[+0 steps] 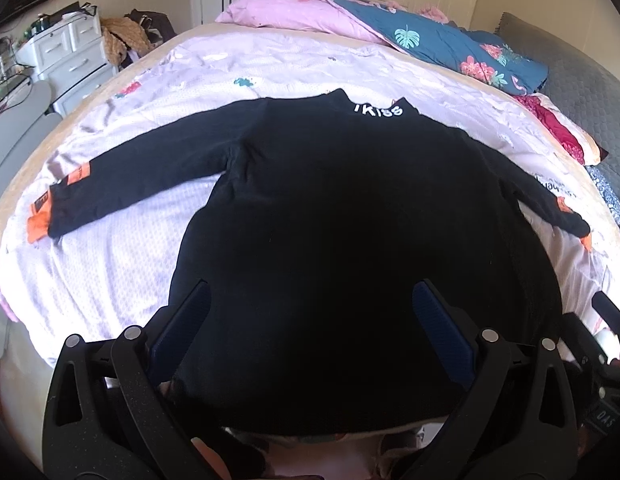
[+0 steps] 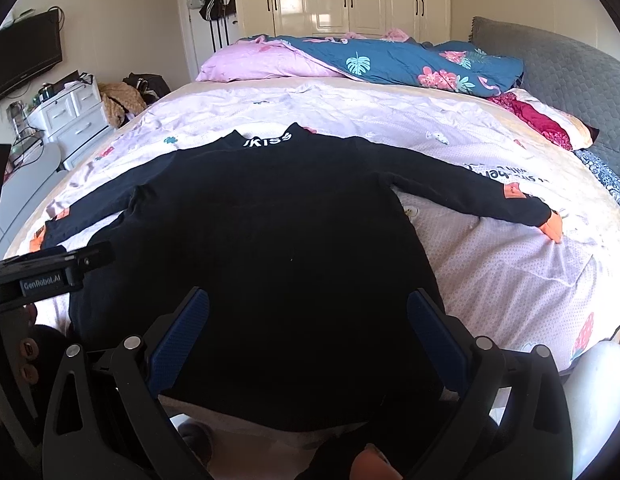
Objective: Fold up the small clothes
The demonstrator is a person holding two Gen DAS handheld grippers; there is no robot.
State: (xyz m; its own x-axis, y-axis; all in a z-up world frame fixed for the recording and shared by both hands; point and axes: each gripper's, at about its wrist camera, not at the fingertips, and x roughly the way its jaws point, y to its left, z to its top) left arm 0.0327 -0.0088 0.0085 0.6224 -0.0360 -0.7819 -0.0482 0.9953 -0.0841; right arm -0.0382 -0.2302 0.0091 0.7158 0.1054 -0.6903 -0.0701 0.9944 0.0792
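Observation:
A small black long-sleeved top (image 1: pixel 330 208) with white letters on the collar and orange cuffs lies flat on the bed, sleeves spread left and right. It also shows in the right wrist view (image 2: pixel 270 220). My left gripper (image 1: pixel 310 300) is open, hovering over the top's lower hem. My right gripper (image 2: pixel 308 304) is open too, over the hem a little further right. Neither holds anything. The left gripper's body shows at the left of the right wrist view (image 2: pixel 50 268).
The bed has a pale pink patterned sheet (image 2: pixel 490 256). A blue floral and pink duvet (image 2: pixel 390 60) is heaped at the far side, with pillows (image 2: pixel 550 120) at right. A white drawer unit (image 1: pixel 70 56) stands left of the bed.

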